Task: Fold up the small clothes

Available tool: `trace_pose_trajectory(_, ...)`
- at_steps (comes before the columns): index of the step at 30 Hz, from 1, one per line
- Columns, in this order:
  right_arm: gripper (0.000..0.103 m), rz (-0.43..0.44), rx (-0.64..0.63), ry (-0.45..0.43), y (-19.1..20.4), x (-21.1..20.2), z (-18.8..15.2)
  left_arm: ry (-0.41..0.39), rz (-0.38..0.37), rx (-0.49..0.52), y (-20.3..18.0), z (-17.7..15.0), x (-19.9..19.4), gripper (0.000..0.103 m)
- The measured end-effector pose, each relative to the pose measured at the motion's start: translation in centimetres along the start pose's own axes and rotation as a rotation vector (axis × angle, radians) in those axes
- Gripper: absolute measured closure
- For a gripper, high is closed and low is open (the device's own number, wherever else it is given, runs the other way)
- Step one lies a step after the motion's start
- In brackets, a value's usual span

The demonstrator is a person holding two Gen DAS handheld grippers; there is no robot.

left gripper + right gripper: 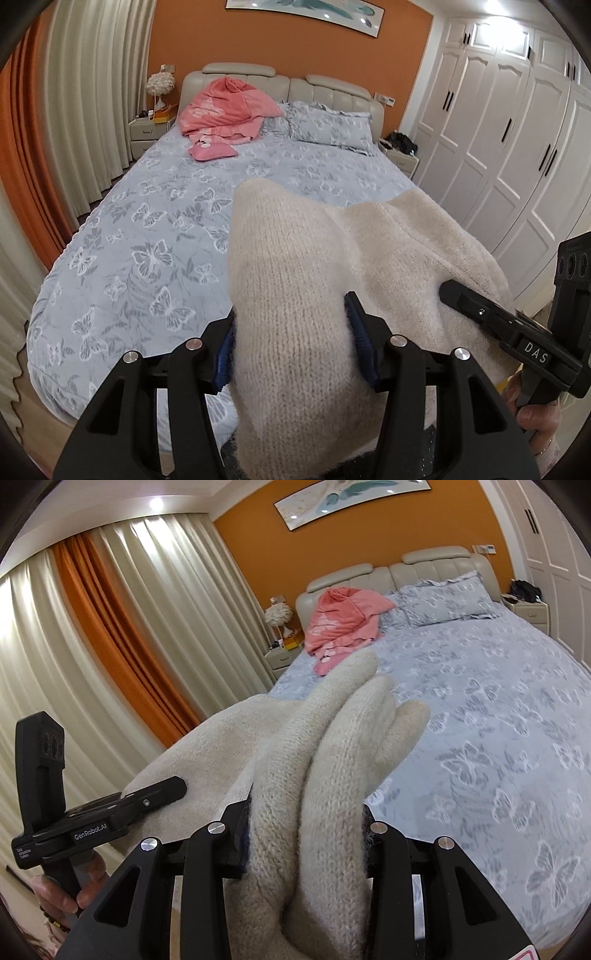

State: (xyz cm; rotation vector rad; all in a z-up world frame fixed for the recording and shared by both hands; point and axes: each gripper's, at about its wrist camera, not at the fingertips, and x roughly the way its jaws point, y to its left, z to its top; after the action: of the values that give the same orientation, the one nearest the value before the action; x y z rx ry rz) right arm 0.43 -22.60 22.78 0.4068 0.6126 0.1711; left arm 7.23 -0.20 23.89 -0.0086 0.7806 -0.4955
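A cream knitted garment (295, 295) hangs in the air over the near end of the bed, stretched between both grippers. My left gripper (291, 343) is shut on a thick bunch of its knit, the blue pads pressing on both sides. In the right wrist view my right gripper (306, 834) is shut on another folded bunch of the same cream garment (332, 757). The right gripper (509, 325) shows at the right edge of the left wrist view, and the left gripper (122, 812) at the lower left of the right wrist view, each held by a hand.
The bed (155, 221) has a pale blue butterfly-print cover. A pink garment (225, 110) lies heaped near the headboard with a small folded pink piece (212, 151) in front of it. Pillows (332, 125), nightstands, curtains at left and white wardrobes (517, 129) at right surround it.
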Motion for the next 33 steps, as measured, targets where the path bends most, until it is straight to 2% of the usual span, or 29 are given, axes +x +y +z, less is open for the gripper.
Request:
trace_pose_trajectory(5,0.067,0.018,0.024,0.048,-0.3,4.6,0.6,0.013,-0.008,-0.037,3.0,0.4,2.8,0.049)
trace_pose_trajectory(8,0.064,0.005,0.055,0.118,-2.7,10.1,-1.4,0.029,-0.013,-0.058,5.2,-0.6,6.4,0.044)
trace_pose_trajectory(9,0.058,0.001,0.071,0.138,-3.5,11.5,-2.3,0.020,-0.020,-0.070,6.3,-1.5,8.4,0.043)
trace_pose_trajectory(10,0.054,0.002,0.097,0.180,-5.3,14.2,-3.9,-0.002,-0.021,-0.084,7.3,-2.5,10.0,0.039)
trace_pose_trajectory(11,0.053,-0.012,0.120,0.228,-7.2,16.8,-5.9,-0.020,-0.013,-0.095,8.3,-3.6,11.8,0.026)
trace_pose_trajectory(12,0.053,-0.037,0.142,0.271,-8.6,18.6,-7.5,-0.022,0.018,-0.111,9.7,-5.5,14.6,0.021)
trace_pose_trajectory(13,0.053,-0.084,0.178,0.335,-10.3,20.6,-9.5,0.017,0.080,-0.125,10.9,-7.3,17.3,0.021)
trace_pose_trajectory(14,0.056,-0.164,0.239,0.408,-12.5,22.1,-11.7,0.105,0.156,-0.128,12.1,-9.2,20.1,0.026)
trace_pose_trajectory(16,0.059,-0.152,0.327,0.384,-14.1,21.2,-13.1,0.242,0.208,-0.162,13.7,-11.7,22.8,0.040)
trace_pose_trajectory(17,0.059,-0.140,0.343,0.346,-14.3,20.1,-13.2,0.257,0.195,-0.186,14.1,-12.3,22.7,0.039)
trace_pose_trajectory(18,0.059,-0.144,0.318,0.325,-14.0,19.0,-13.0,0.236,0.150,-0.238,14.6,-13.0,21.8,0.038)
trace_pose_trajectory(20,0.052,-0.164,0.240,0.329,-13.3,18.3,-12.2,0.202,0.119,-0.291,15.0,-13.3,20.6,0.020)
trace_pose_trajectory(22,0.031,-0.178,0.208,0.344,-13.4,19.1,-11.4,0.192,0.066,-0.344,15.0,-13.1,20.8,0.017)
trace_pose_trajectory(23,0.028,-0.184,0.206,0.350,-13.8,19.9,-10.8,0.206,0.039,-0.364,15.0,-12.8,21.5,0.016)
trace_pose_trajectory(25,0.021,-0.189,0.213,0.393,-14.6,22.6,-10.3,0.266,-0.002,-0.408,14.8,-12.2,24.1,0.010)
trace_pose_trajectory(28,0.019,-0.202,0.241,0.495,-16.8,27.1,-10.6,0.362,-0.062,-0.479,14.8,-12.5,28.3,0.009)
trace_pose_trajectory(30,0.018,-0.208,0.290,0.537,-18.1,29.0,-11.9,0.437,-0.145,-0.558,14.9,-13.3,31.8,0.010)
trace_pose_trajectory(31,0.020,-0.180,0.314,0.540,-18.5,29.7,-12.5,0.459,-0.168,-0.576,15.0,-13.6,32.8,0.022)
trace_pose_trajectory(32,0.031,-0.168,0.315,0.529,-18.5,30.0,-12.7,0.486,-0.191,-0.585,14.8,-13.7,33.8,0.038)
trace_pose_trajectory(33,0.065,-0.146,0.314,0.525,-18.2,30.0,-12.7,0.489,-0.172,-0.568,14.6,-13.3,34.2,0.041)
